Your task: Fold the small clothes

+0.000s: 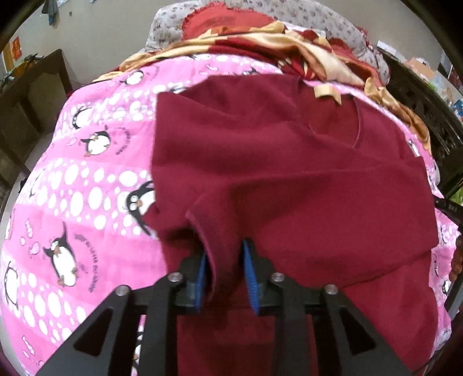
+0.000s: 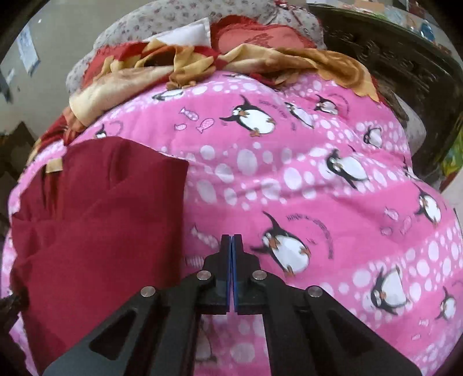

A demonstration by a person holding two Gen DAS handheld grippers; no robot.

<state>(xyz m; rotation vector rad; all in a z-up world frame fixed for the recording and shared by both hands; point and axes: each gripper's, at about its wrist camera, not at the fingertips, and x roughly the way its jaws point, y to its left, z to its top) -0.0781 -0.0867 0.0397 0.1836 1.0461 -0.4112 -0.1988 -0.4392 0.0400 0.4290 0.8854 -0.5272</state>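
Note:
A dark red shirt (image 1: 289, 173) lies spread on a pink penguin-print bedsheet (image 1: 86, 179). My left gripper (image 1: 224, 254) has its blue pads on either side of a hemmed sleeve edge of the shirt (image 1: 214, 231), with a gap still between pads and cloth. In the right wrist view the same shirt (image 2: 95, 217) lies at the left on the bedsheet (image 2: 289, 179). My right gripper (image 2: 231, 240) is shut and empty, over bare sheet to the right of the shirt.
A crumpled red-and-gold blanket (image 1: 275, 46) and floral pillow (image 1: 332, 20) lie at the far end of the bed. Dark wooden furniture (image 2: 390, 57) stands at the right. A dark table (image 1: 34, 86) stands at the left.

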